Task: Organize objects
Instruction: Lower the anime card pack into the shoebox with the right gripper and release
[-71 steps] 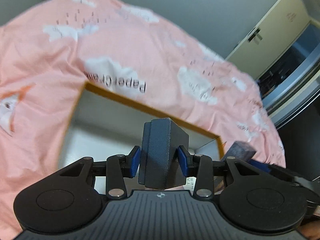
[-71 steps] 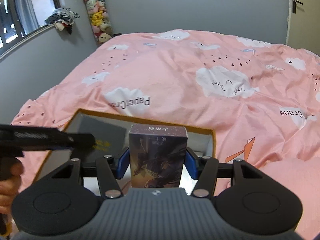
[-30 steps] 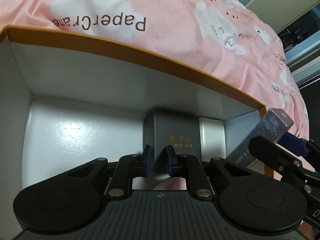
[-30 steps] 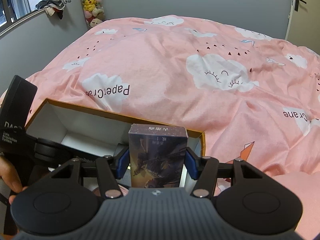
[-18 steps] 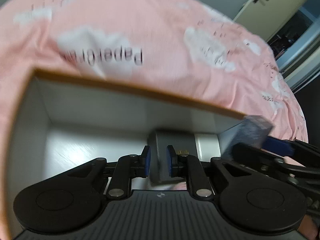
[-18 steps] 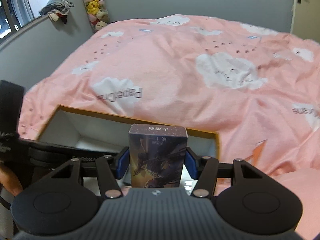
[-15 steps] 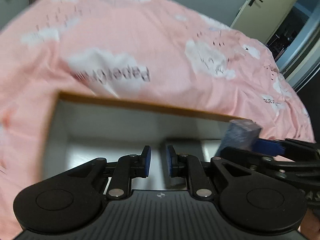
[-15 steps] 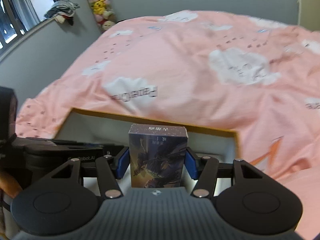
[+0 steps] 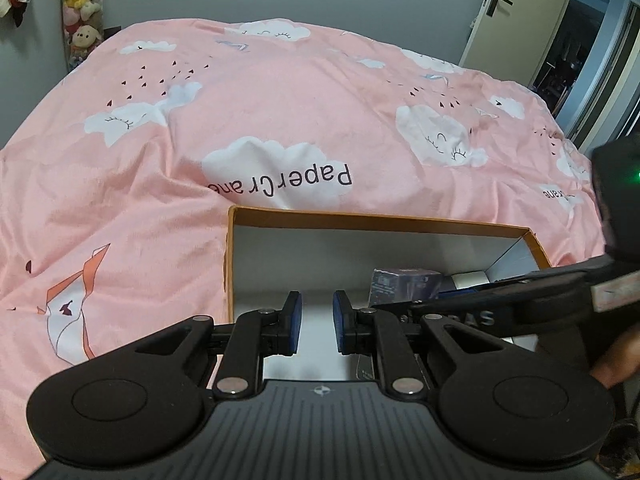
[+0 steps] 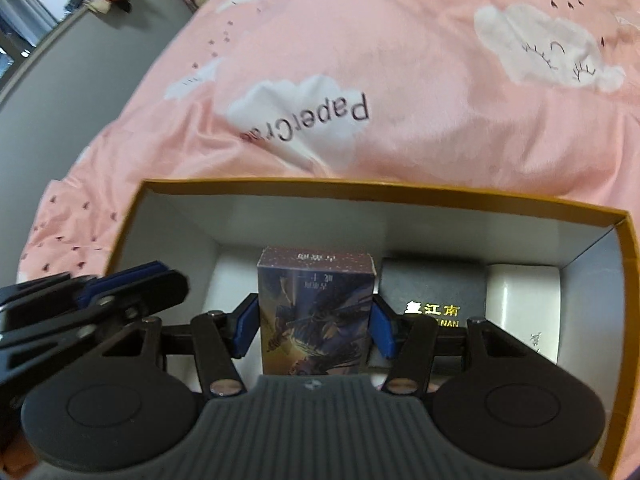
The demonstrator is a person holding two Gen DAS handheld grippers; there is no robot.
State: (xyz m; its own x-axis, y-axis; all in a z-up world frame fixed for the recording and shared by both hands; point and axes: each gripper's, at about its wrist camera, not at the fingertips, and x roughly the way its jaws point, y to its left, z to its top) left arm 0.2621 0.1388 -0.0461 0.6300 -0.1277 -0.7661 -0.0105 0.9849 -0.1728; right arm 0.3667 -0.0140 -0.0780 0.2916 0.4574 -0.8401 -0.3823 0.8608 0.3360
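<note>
Right tool (image 10: pixel 314 330), card box (image 10: pixel 316 312) now inside carton (image 10: pixel 400 194)

Dim indoor light, fisheye-bent edges, right wrist view motion-blurred, left wrist view sharper

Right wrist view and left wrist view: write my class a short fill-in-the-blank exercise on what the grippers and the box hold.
1. The right gripper is shut on a ____ purple box.
2. The left gripper holds ____.
3. The black box with gold lettering lies inside the ____-rimmed carton.
4. The carton rests on a ____ bedspread.

Missing words: small; nothing; orange; pink
</note>
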